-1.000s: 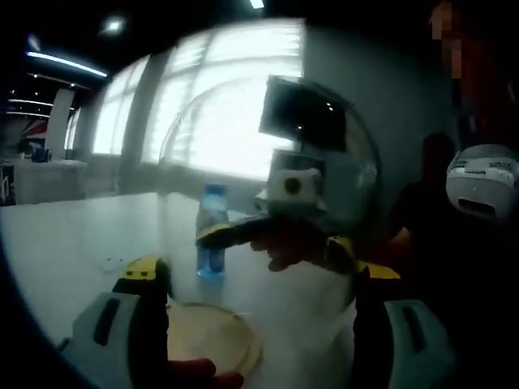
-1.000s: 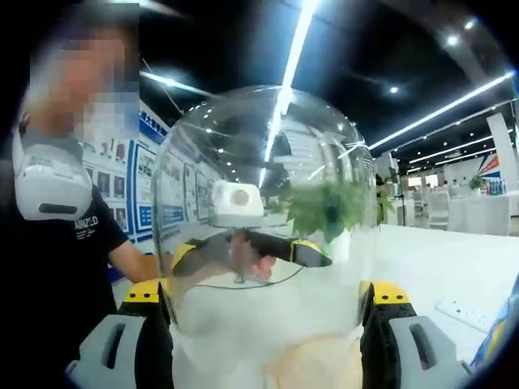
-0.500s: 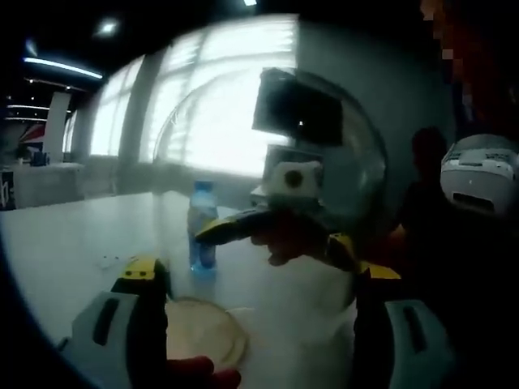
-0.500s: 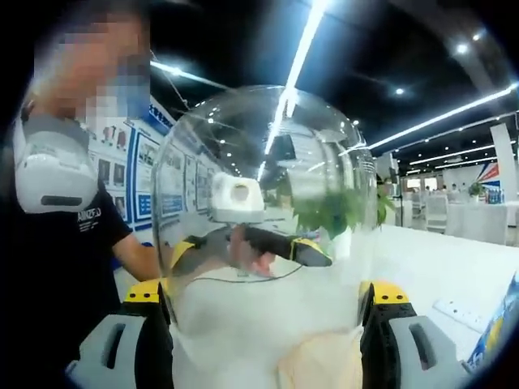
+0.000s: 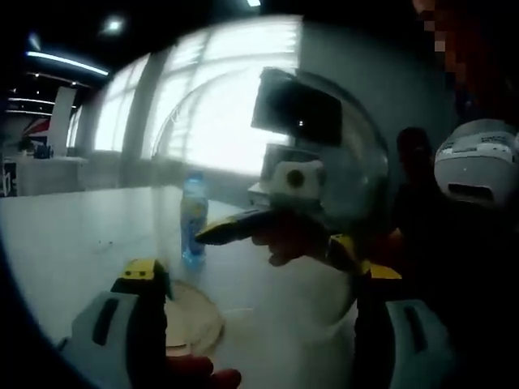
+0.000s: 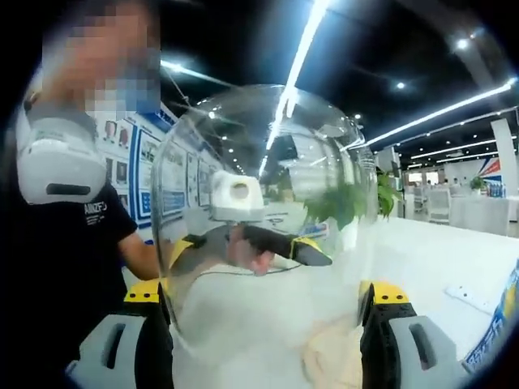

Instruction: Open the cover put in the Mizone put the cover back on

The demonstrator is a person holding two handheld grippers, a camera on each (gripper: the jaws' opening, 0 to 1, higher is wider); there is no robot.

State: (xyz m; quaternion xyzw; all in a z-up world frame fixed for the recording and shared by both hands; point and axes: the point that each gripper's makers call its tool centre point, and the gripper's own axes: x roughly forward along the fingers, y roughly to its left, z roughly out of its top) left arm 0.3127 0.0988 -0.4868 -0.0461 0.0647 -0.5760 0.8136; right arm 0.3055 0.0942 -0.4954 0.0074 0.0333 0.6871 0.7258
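Note:
A clear dome cover (image 5: pixel 345 162) stands between the jaws of my left gripper (image 5: pixel 263 279), which is shut on its sides. Through the dome I see the right gripper's fingers (image 5: pixel 227 231) on the far side. The Mizone bottle (image 5: pixel 193 219), with a blue cap and label, stands upright on the white table (image 5: pixel 73 235). A round pale base (image 5: pixel 193 324) lies by my left jaw. In the right gripper view the cover (image 6: pixel 259 146) sits between the jaws of my right gripper (image 6: pixel 266 296), shut on it. The base (image 6: pixel 334 356) shows low behind it, and the bottle's label (image 6: pixel 496 332) at the right edge.
A person in a black shirt stands close by, with a white device (image 6: pixel 57 162) on the chest, also seen in the left gripper view (image 5: pixel 478 166). A green plant (image 6: pixel 350 203) and a white power strip (image 6: pixel 478 298) stand on the table beyond the cover.
Both grippers still hold the cover. The base and the bottle have slid left in the left gripper view and right in the right gripper view as the cover is carried off them.

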